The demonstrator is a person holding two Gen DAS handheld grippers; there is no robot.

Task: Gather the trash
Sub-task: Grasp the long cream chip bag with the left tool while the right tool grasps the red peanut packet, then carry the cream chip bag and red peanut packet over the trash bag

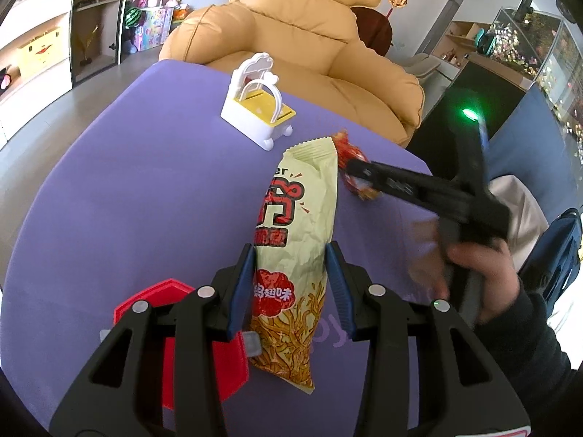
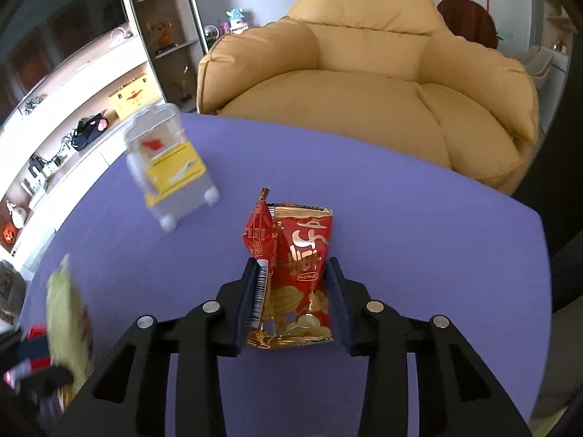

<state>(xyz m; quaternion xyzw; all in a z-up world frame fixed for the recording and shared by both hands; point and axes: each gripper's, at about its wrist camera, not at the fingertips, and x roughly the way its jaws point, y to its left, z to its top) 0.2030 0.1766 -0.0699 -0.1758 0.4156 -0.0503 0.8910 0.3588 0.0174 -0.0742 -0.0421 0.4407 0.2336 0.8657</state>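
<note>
The left gripper [image 1: 289, 255] clamps a pale-yellow snack bag [image 1: 291, 255] above the purple table [image 1: 127, 200]. The bag bears large red Chinese characters; "鸡翅味" reads on a red cloud, and a fragment "er" near its top. The right gripper [image 2: 291, 269] grips a red-and-gold peanut packet [image 2: 298, 273] with a barcode strip along its left edge; its script is too small to read. A white-and-yellow bin [image 1: 258, 109] stands farther back, near an armchair [image 1: 309, 43].

Purple table [image 1: 127, 189] — white-and-yellow toy bin [image 1: 257, 103], red lid [image 1: 204, 357] resting on it.
</note>
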